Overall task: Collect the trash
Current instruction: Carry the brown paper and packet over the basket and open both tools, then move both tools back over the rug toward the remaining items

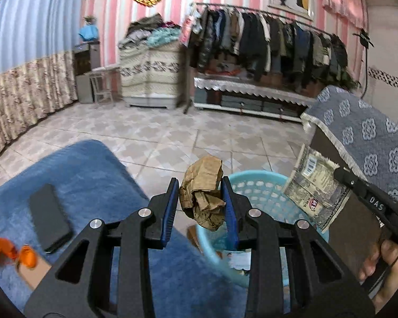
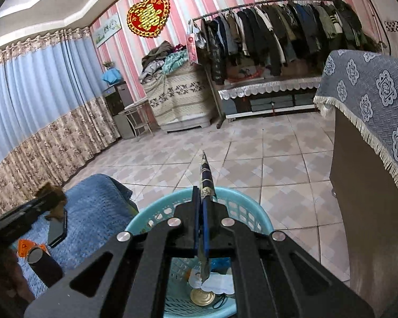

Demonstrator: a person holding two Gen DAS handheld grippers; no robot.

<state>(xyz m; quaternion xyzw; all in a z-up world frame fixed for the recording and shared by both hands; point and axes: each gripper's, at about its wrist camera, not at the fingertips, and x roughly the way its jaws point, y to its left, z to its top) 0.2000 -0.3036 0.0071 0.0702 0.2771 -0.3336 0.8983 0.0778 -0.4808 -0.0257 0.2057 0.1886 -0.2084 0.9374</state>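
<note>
Both claws clamp trash over the basket point(image 2: 156, 216), crumpled paper point(image 1: 203, 192) left, flat wrapper point(image 2: 207, 179) right; orange scraps point(image 1: 10, 253) remain beside it.

Brown crumpled paper point(image 1: 203, 190) sits between the left tool's point(image 1: 200, 201) blue pads. Beneath it are a pale turquoise lattice basket point(image 1: 265, 193), a blue fuzzy blanket point(image 1: 92, 180) and an orange wrapper point(image 1: 2, 249).

The left claw point(image 1: 200, 196) pinches crumpled brown paper point(image 1: 203, 193) beside the turquoise basket point(image 1: 262, 193), above a blue blanket point(image 1: 92, 175).
</note>
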